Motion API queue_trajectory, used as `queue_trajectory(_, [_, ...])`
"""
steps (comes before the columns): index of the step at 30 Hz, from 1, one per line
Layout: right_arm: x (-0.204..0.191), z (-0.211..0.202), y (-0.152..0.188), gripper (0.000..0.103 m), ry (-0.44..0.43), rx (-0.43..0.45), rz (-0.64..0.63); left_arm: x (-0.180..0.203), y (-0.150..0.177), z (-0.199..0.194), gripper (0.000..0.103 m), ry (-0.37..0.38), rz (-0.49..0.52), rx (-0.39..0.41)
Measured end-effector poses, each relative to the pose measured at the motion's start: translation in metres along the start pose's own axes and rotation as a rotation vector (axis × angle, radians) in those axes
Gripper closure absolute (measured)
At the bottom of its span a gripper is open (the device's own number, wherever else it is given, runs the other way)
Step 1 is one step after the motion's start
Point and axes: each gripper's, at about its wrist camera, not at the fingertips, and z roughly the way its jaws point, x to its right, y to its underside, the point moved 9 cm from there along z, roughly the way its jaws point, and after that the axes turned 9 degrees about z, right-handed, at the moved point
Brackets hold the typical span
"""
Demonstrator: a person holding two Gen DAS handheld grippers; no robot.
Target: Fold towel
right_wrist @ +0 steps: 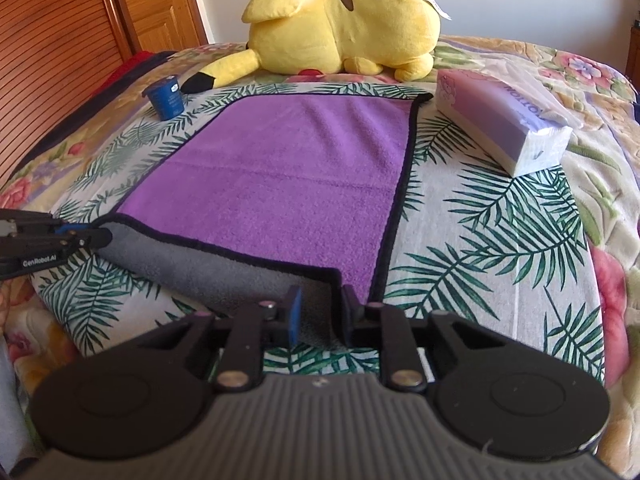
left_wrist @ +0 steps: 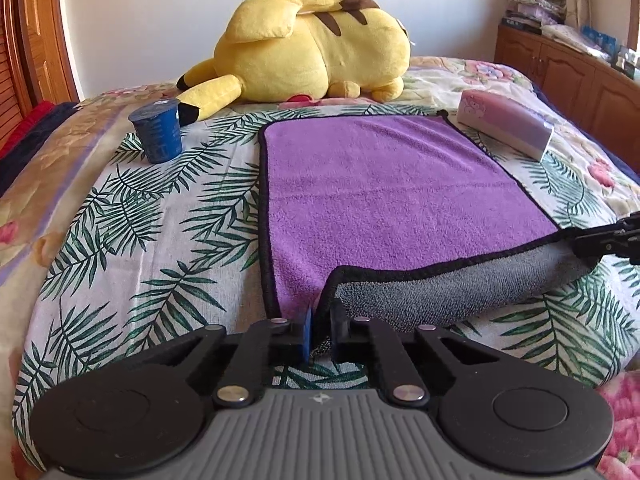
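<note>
While the purple towel (left_wrist: 380, 200) lies flat on the leafy bed cover (left_wrist: 140, 240), we pinch its near edge with both grippers, the left gripper (left_wrist: 320, 330) at 7 o'clock and the right gripper (right_wrist: 320, 314) at 5 o'clock, jaws squeezed narrow on the gray turned-up hem.

Bed (left_wrist: 132, 216) with towel (left_wrist: 384, 200), cup (left_wrist: 158, 132), plush (left_wrist: 316, 48), tissues (left_wrist: 508, 124).

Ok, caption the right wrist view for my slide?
Right gripper and left gripper lift the purple towel's near corners, grey underside showing.
</note>
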Motion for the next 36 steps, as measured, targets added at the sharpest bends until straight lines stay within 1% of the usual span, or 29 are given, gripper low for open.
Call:
queue_trajectory(3, [0.004, 0.000, -0.002, 0.083, 0.011, 0.018, 0.013, 0.000, -0.003, -0.003, 0.103, 0.005, -0.006, 0.014])
queue_trajectory(5, [0.006, -0.001, -0.003, 0.093, 0.010, 0.026, 0.021, 0.000, -0.006, -0.005, 0.103, 0.005, -0.008, 0.026])
queue_trajectory(8, [0.006, -0.002, -0.005, 0.095, 0.003, 0.035, 0.022, -0.001, -0.009, -0.008, 0.103, -0.004, -0.012, 0.038])
queue_trajectory(9, [0.006, -0.002, -0.005, 0.098, 0.002, 0.037, 0.020, -0.001, -0.009, -0.009, 0.103, -0.006, -0.012, 0.040])
queue_trajectory(10, [0.005, -0.002, -0.005, 0.099, 0.002, 0.039, 0.018, -0.001, -0.010, -0.009, 0.103, -0.005, -0.011, 0.042])
queue_trajectory(20, [0.004, -0.009, -0.012, 0.100, -0.005, 0.094, 0.016, 0.000, -0.017, -0.019, 0.103, 0.007, -0.014, 0.083])
queue_trajectory(30, [0.005, -0.020, -0.026, 0.100, -0.018, 0.178, 0.018, -0.003, -0.034, -0.033, 0.103, 0.011, -0.031, 0.154])
queue_trajectory(36, [0.003, -0.025, -0.038, 0.100, -0.023, 0.226, 0.005, -0.004, -0.045, -0.037, 0.103, 0.012, -0.019, 0.187])
